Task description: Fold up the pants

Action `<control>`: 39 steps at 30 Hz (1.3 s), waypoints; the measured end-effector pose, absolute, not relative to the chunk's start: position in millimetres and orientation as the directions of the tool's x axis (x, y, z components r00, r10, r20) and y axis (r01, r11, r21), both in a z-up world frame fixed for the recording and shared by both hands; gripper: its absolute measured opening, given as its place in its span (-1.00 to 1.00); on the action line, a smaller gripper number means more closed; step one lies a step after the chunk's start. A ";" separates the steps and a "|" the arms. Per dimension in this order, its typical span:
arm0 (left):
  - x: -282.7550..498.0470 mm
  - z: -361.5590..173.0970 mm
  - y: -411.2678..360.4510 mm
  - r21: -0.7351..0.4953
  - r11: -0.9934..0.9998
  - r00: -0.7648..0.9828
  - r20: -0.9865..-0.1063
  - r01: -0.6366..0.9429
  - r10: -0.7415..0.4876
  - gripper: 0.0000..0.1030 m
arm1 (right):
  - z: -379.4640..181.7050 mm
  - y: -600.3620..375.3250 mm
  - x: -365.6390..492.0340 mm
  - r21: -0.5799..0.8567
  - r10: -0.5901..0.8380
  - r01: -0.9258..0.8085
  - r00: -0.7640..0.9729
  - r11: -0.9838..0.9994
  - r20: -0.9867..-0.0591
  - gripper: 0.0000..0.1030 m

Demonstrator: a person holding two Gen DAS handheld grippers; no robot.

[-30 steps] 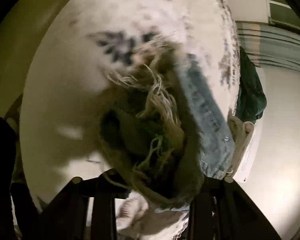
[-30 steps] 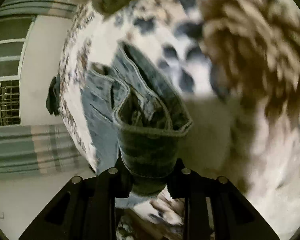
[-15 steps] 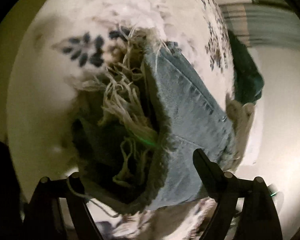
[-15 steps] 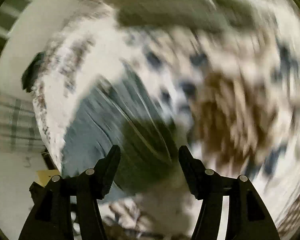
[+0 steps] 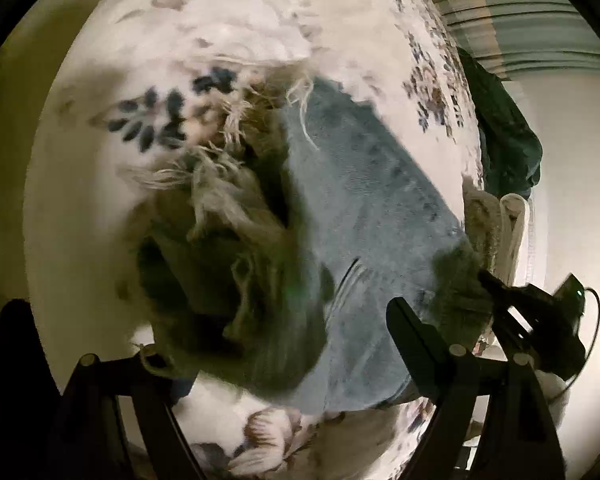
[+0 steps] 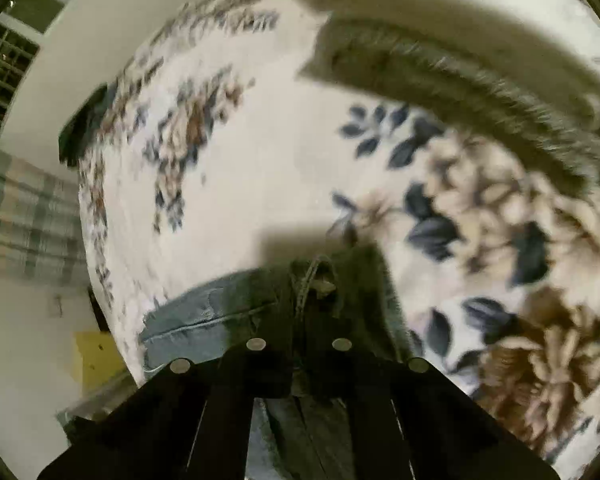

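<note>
Light blue jeans (image 5: 364,216) with frayed hems (image 5: 220,184) lie folded on a floral blanket (image 5: 148,80). My left gripper (image 5: 276,344) is open, its fingers (image 5: 416,332) standing wide on either side of the near end of the jeans. My right gripper shows in the left wrist view (image 5: 540,312) at the jeans' right edge. In the right wrist view the right gripper (image 6: 300,340) is shut on a fold of the jeans (image 6: 216,316) at the bed's edge.
The blanket (image 6: 260,160) covers a bed. A grey furry cushion (image 6: 460,80) lies at its far side. A dark green garment (image 5: 504,140) hangs off the bed edge. Cream cloth (image 5: 500,224) lies beside it. Pale floor (image 6: 28,360) and plaid fabric (image 6: 28,220) lie beyond.
My left gripper opened and let go of the frayed hem, which now lies on the blanket. My right gripper opened, moved along the jeans and shut on a fold near the bed edge.
</note>
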State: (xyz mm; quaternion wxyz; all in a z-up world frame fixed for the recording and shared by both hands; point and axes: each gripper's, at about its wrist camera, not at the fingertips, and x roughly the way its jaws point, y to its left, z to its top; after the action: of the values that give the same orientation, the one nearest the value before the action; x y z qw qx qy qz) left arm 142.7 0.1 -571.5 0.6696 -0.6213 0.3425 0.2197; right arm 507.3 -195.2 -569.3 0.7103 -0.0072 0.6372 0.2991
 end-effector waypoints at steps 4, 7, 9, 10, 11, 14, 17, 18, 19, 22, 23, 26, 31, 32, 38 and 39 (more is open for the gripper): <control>149.7 -571.3 -0.1 -0.686 0.131 0.672 -0.727 -0.716 -0.137 0.64 | -558.7 -210.2 522.1 0.397 0.454 -0.391 0.061 0.831 -0.889 -0.91; 148.1 -574.8 -0.3 -0.682 0.111 0.668 -0.731 -0.723 -0.138 0.64 | -568.6 -199.3 528.9 0.377 0.424 -0.426 0.015 0.822 -0.906 -0.89; 146.9 -579.2 0.7 -0.679 0.086 0.665 -0.732 -0.729 -0.146 0.64 | -580.1 -191.2 531.5 0.353 0.374 -0.444 -0.043 0.824 -0.927 -0.81; 145.0 -582.0 1.9 -0.684 0.057 0.671 -0.727 -0.728 -0.146 0.63 | -580.2 -197.1 532.9 0.384 0.394 -0.415 -0.064 0.825 -0.917 -0.62; 143.9 -584.3 3.0 -0.687 0.036 0.676 -0.723 -0.726 -0.145 0.63 | -576.5 -209.5 532.3 0.416 0.422 -0.374 -0.071 0.829 -0.904 -0.18; 140.8 -591.3 5.8 -0.688 -0.034 0.686 -0.715 -0.725 -0.138 0.64 | -561.2 -259.5 511.5 0.467 0.474 -0.263 -0.039 0.844 -0.880 0.49; 140.7 -594.1 6.2 -0.676 -0.069 0.678 -0.724 -0.734 -0.127 0.64 | -569.9 -302.5 480.0 0.503 0.498 -0.146 -0.074 0.852 -0.864 0.50; 141.0 -594.1 6.5 -0.673 -0.073 0.677 -0.726 -0.736 -0.124 0.64 | -583.7 -316.7 466.2 0.520 0.509 -0.088 -0.118 0.850 -0.853 0.50; 141.4 -594.3 6.3 -0.671 -0.079 0.675 -0.728 -0.738 -0.121 0.64 | -595.5 -321.9 458.3 0.532 0.521 -0.054 -0.146 0.845 -0.841 0.50; 141.6 -592.7 5.8 -0.654 -0.108 0.663 -0.740 -0.749 -0.114 0.65 | -647.5 -328.8 439.6 0.649 0.650 0.082 -0.205 0.757 -0.732 0.50; 141.0 -592.6 5.9 -0.652 -0.117 0.663 -0.740 -0.749 -0.112 0.65 | -661.2 -325.7 437.5 0.687 0.693 0.109 -0.204 0.718 -0.692 0.50; 138.9 -591.0 4.6 -0.663 -0.133 0.675 -0.732 -0.737 -0.094 0.65 | -682.6 -307.6 437.8 0.750 0.759 0.121 -0.136 0.651 -0.637 0.50; 140.5 -580.9 0.7 -0.669 -0.065 0.672 -0.739 -0.740 -0.050 -0.16 | -677.6 -287.0 433.1 0.737 0.743 0.101 -0.035 0.668 -0.669 -0.27; 139.8 -579.0 1.4 -0.681 -0.045 0.682 -0.730 -0.731 -0.039 -0.48 | -675.2 -288.1 431.7 0.734 0.740 0.109 -0.026 0.670 -0.672 -0.34; 137.4 -549.3 8.9 -0.724 0.042 0.725 -0.689 -0.688 -0.013 -0.57 | -640.1 -290.3 429.6 0.733 0.736 0.073 -0.026 0.676 -0.676 -0.46; 136.8 -540.8 9.9 -0.728 0.058 0.729 -0.684 -0.683 -0.010 -0.57 | -629.1 -292.1 429.4 0.736 0.739 0.065 -0.024 0.674 -0.674 -0.47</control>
State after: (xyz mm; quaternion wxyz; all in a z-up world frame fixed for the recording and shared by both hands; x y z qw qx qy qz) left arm 136.8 9.9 -540.8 0.6751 -0.6393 0.2710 0.2490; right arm 429.4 -292.1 -629.1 0.6297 0.3026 0.6635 0.2676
